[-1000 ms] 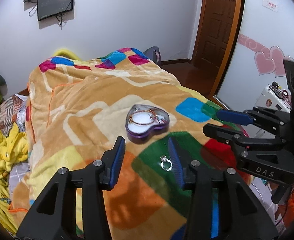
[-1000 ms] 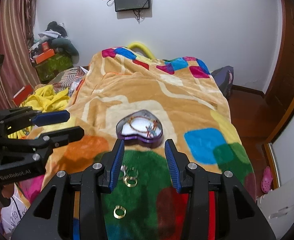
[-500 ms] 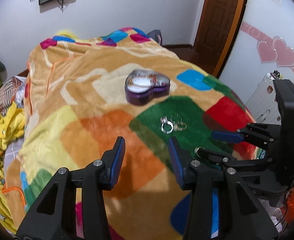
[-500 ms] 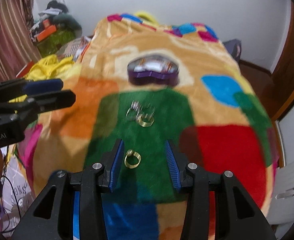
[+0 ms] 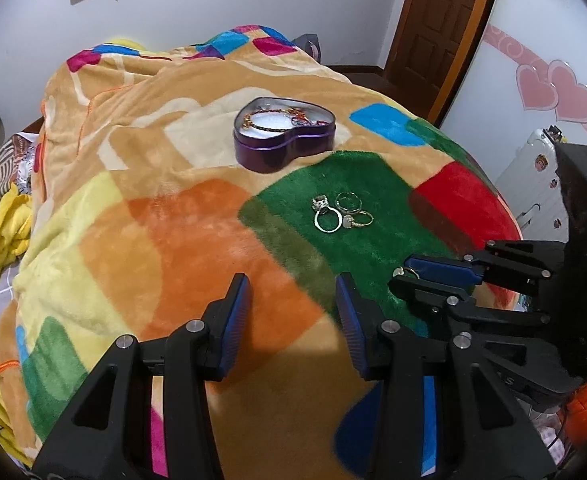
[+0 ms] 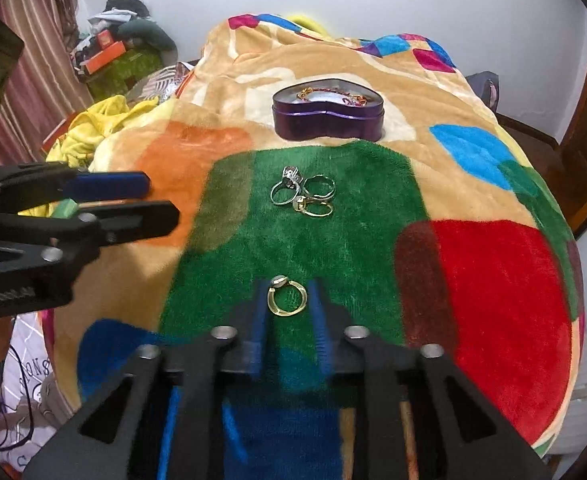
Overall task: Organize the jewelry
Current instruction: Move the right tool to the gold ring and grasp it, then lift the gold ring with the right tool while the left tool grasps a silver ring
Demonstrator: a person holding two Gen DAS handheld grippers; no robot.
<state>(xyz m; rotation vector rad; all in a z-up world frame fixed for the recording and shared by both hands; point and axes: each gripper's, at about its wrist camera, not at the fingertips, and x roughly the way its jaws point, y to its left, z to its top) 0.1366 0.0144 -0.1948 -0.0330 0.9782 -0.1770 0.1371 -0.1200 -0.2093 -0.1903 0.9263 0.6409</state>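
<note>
The right tongs (image 6: 288, 312) are straddling a gold ring (image 6: 286, 295) on the blanket's green patch (image 6: 221, 264), jaws apart; closing squarely should avoid pinching pile. The left tongs (image 5: 293, 308) are hovering apart.

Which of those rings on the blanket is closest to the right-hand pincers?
The lone gold ring, lying on the green patch between the right gripper fingers. The other three rings sit clustered farther off, nearer the purple heart-shaped tin.
</note>
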